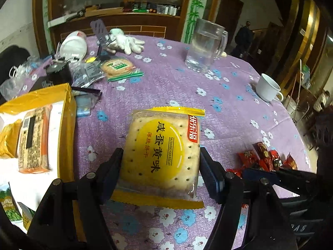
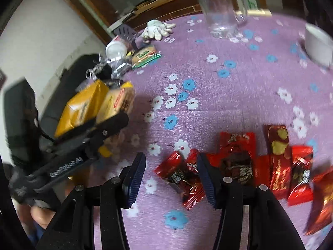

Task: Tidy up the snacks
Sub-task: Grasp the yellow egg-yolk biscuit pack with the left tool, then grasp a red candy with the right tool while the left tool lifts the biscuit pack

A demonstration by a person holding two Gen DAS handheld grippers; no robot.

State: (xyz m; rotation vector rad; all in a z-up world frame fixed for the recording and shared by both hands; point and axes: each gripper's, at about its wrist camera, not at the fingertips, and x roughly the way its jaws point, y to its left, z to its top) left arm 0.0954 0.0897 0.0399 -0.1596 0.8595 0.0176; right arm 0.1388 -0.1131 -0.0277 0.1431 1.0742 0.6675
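My left gripper (image 1: 160, 162) is shut on a yellow salted egg yolk biscuit pack (image 1: 162, 154) and holds it over the purple flowered tablecloth (image 1: 208, 83). The same pack shows in the right wrist view (image 2: 116, 104), held by the left gripper. My right gripper (image 2: 170, 177) is open, with a small red snack packet (image 2: 181, 179) lying between its fingers on the cloth. Several more red snack packets (image 2: 278, 162) lie to its right. They also show in the left wrist view (image 1: 262, 158).
A yellow and white box (image 1: 41, 125) with snack packs in it sits at the left. A green round-biscuit pack (image 1: 120, 67), a white glove (image 1: 127, 41), a glass mug (image 1: 206, 45) and a white cup (image 1: 268, 87) stand farther back.
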